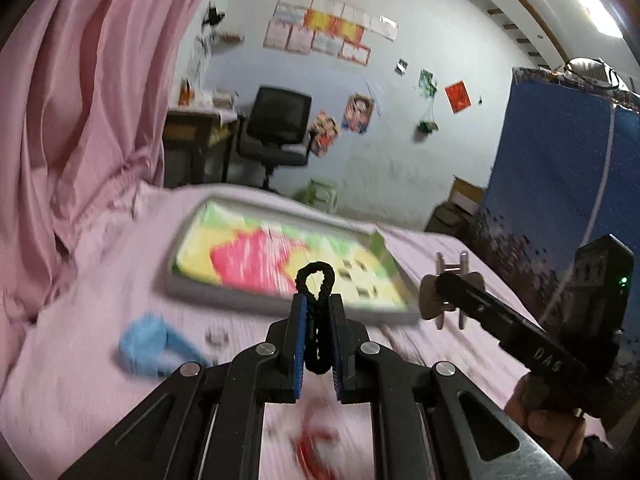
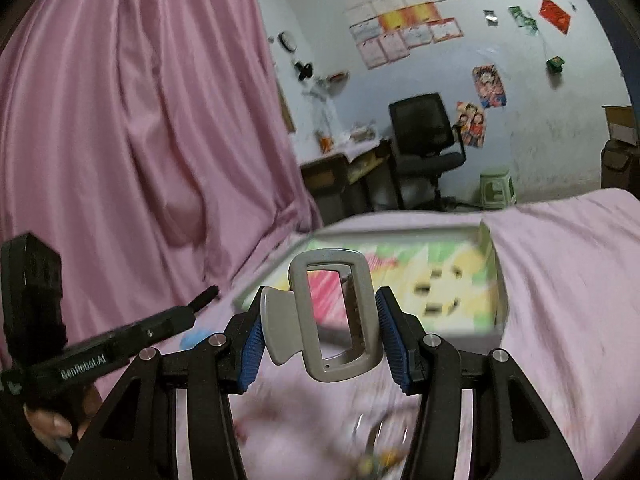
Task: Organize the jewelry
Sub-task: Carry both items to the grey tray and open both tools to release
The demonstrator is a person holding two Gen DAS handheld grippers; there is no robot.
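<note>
Left wrist view: black hair tie (image 1: 316,316) pinched between the blue pads (image 1: 301,344) of the left gripper (image 1: 317,304), jaws clenched on it, its loop sticking out past the fingertips, lifted over the pink bedsheet (image 1: 100,360). Just beyond it, a shallow tray (image 1: 192,292) with a bright green, yellow and pink liner lies on the sheet, blurred. Right wrist view: grey hair claw clip (image 2: 332,320) clamped between the right gripper (image 2: 320,324) fingers, blue pads (image 2: 252,348) pressing its two sides, clip upright with its rectangular opening facing the camera, held above the sheet in front of the same tray (image 2: 496,280). From the left view the right gripper (image 1: 444,292) with the clip (image 1: 430,296) sits right of the tray's near corner, a hand (image 1: 544,420) gripping its handle at the frame edge. Blue item (image 1: 148,348) lies on the sheet left of the left gripper, too blurred to name; small silvery piece (image 1: 218,336) beside it. Red blurred item (image 1: 316,448) under the left gripper; some blurred rings or hoops (image 2: 380,436) under the right one. Pink curtain (image 1: 80,100) hangs at left; black office chair (image 1: 276,128) and desk (image 1: 192,128) by the far wall with posters (image 1: 328,28); green stool (image 2: 496,186) on the floor.
</note>
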